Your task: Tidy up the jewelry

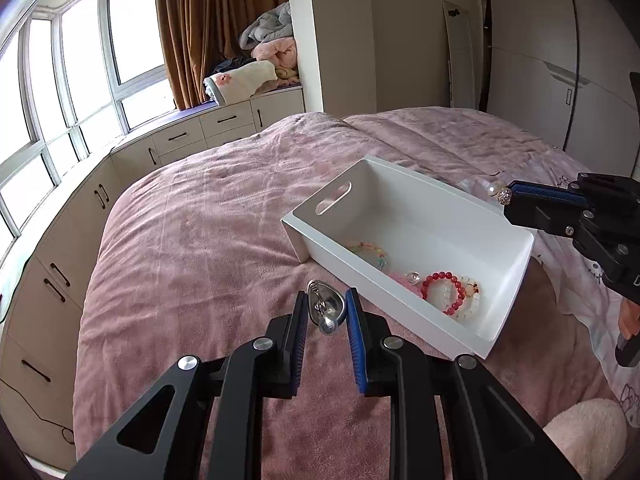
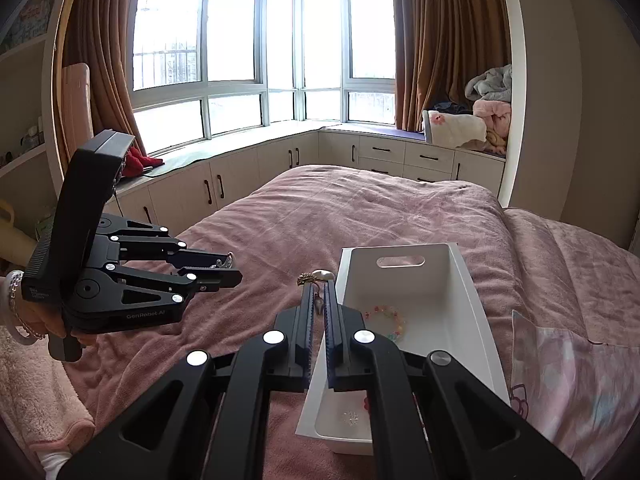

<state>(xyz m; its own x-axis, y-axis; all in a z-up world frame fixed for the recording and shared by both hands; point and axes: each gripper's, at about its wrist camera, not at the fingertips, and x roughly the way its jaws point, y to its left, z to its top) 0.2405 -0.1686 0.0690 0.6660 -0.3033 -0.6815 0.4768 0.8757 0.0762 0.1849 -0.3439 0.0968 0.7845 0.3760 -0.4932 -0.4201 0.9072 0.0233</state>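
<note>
A white bin (image 1: 508, 216) (image 2: 464, 276) with a handle slot lies on the pink bed. Inside are a red bead bracelet (image 1: 442, 292), a clear bracelet (image 1: 470, 306) and a pastel bead bracelet (image 1: 366, 250) (image 2: 386, 318). My left gripper (image 1: 326, 308) (image 2: 224, 270) is shut on a silver pendant piece (image 1: 325, 312), just left of the bin's near wall. My right gripper (image 2: 318, 280) (image 1: 506, 200) is shut on a pearl and rhinestone piece (image 1: 498, 192) (image 2: 316, 277), held above the bin's rim.
The pink blanket (image 1: 208, 232) covers the bed. A patterned pillow (image 2: 568, 384) lies right of the bin. White drawer cabinets (image 1: 80, 208) under the bay windows run along the far side. A fluffy pink cushion (image 1: 588, 436) lies at the near right.
</note>
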